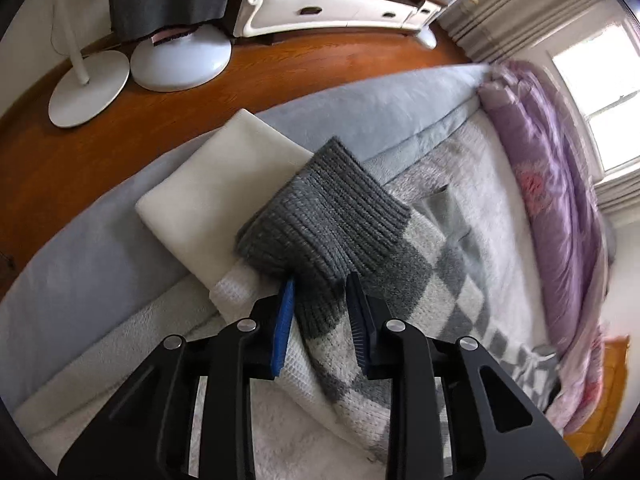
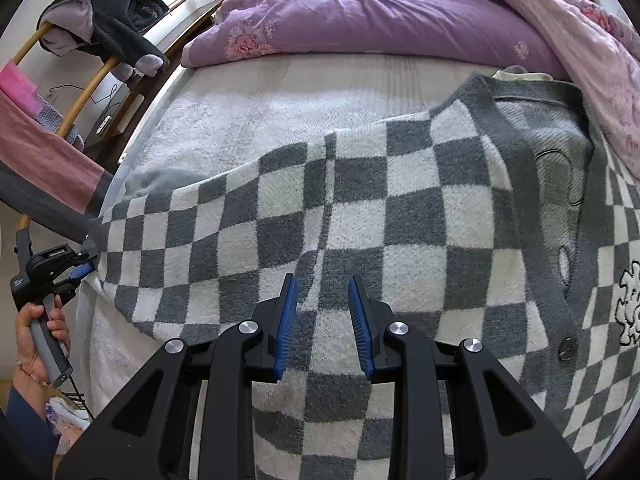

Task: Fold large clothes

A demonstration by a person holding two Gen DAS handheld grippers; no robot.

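Note:
A grey-and-white checked knit cardigan (image 2: pixel 400 216) lies spread on the bed, buttons and neckline to the right. Its sleeve stretches left, ending in a dark grey ribbed cuff (image 1: pixel 328 216). In the left wrist view, my left gripper (image 1: pixel 320 288) has its blue pads either side of the sleeve just behind the cuff; the jaws stand apart with the fabric between them. The left gripper also shows in the right wrist view (image 2: pixel 82 270) at the sleeve's end. My right gripper (image 2: pixel 322 284) is open above the cardigan's body, holding nothing.
A folded cream cloth (image 1: pixel 216 196) lies under the cuff near the bed's edge. A purple floral duvet (image 2: pixel 360 16) is bunched along the far side. Two white fan bases (image 1: pixel 180 60) stand on the wooden floor. A clothes rack (image 2: pixel 92 28) stands to the left.

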